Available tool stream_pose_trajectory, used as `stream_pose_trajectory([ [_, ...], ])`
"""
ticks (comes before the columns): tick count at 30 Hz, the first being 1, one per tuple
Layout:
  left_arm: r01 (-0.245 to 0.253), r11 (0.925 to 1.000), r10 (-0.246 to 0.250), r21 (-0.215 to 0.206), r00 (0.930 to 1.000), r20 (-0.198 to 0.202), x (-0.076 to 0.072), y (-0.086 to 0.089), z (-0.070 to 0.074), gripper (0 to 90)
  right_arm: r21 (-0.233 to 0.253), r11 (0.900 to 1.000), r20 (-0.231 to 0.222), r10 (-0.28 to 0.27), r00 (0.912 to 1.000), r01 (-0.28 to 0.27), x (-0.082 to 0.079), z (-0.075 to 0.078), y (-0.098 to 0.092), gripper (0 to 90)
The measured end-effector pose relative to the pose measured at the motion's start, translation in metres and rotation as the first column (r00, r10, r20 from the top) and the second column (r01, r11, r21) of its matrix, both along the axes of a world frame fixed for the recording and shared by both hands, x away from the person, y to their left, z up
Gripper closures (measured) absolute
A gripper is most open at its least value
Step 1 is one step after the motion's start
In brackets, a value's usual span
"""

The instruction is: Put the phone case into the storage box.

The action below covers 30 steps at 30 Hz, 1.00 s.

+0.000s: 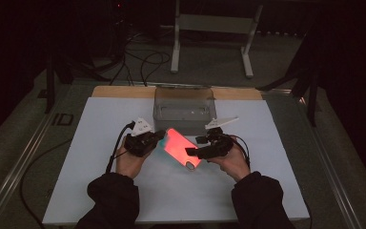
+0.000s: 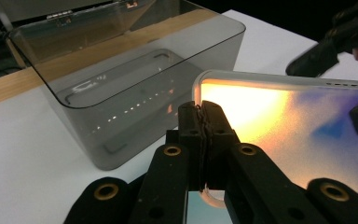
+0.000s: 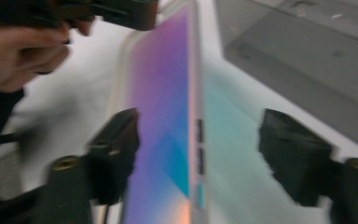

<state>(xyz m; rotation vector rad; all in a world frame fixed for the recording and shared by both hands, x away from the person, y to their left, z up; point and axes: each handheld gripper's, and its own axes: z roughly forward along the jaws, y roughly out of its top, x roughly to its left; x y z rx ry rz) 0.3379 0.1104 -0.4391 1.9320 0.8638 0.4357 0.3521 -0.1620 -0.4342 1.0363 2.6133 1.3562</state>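
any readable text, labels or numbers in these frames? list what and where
None readable.
White tags on the left claw: dark marks, too small to read.
Phone case held in that claw: iridescent, no print visible.
Clear box: no label visible.

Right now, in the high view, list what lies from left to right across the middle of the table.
Left gripper → phone case, glowing red-orange → right gripper, with the right hand behind it.
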Motion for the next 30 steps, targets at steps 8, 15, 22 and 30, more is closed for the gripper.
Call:
stream_pose_trajectory([
  [8, 0.001, 1.0, -0.001, 0.004, 1.0, 0.003, 0.0009, -0.0005, -0.001, 89.4, 0.038, 0.998, -0.09, 0.054, 0.9945, -0.05, 0.0042, -0.0023, 0.0043, 57.2],
  [15, -0.002, 1.0, 0.002, 0.007, 1.0, 0.004, 0.0011, -0.0023, -0.0039, 89.3, 0.062, 0.996, -0.113, 0.068, 0.9912, -0.061, 0.0045, -0.0004, 0.0025, 70.3],
  [22, 0.0, 0.9999, 0.0, 0.012, 1.0, 0.01, 0.0006, -0.0047, -0.005, 89.3, 0.089, 0.992, -0.165, 0.1, 0.9812, -0.087, 0.006, 0.001, 0.0015, 75.3],
  [30, 0.003, 0.9998, -0.003, 0.019, 0.9999, 0.009, 0.0007, -0.0068, -0.007, 89.2, 0.041, 0.998, -0.195, 0.061, 0.9788, -0.054, 0.0039, 0.0026, 0.0054, 79.9],
])
